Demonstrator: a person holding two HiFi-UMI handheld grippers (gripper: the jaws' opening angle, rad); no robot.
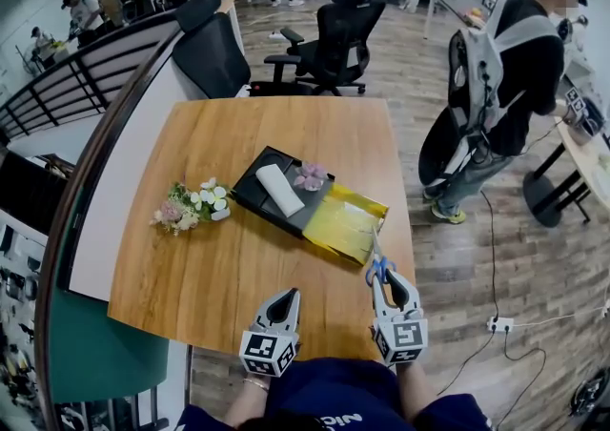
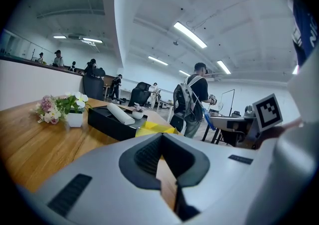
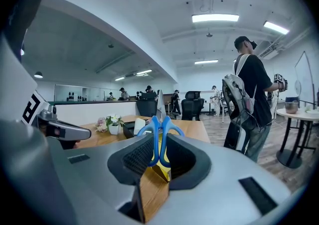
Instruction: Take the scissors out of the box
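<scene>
The right gripper (image 3: 159, 155) has its jaws clenched on the blue handles of the scissors (image 3: 160, 137), which stand upright between the pads. In the head view, the scissors (image 1: 378, 270) sit at the tip of the right gripper (image 1: 383, 280) near the front right corner of the wooden tabletop (image 1: 238, 277). They are outside the black box (image 1: 250, 198), with the thin blades pointing towards its yellow flap (image 1: 343, 221). Inside the box lie a white roll (image 1: 279, 189) and a small pinkish flower piece (image 1: 311, 175). A small pot of flowers (image 1: 191, 207) stands just left of the box. The left gripper (image 1: 284, 299) is at the tabletop's front edge, well apart from the box, its jaws (image 2: 162, 154) pressed together with nothing between them.
</scene>
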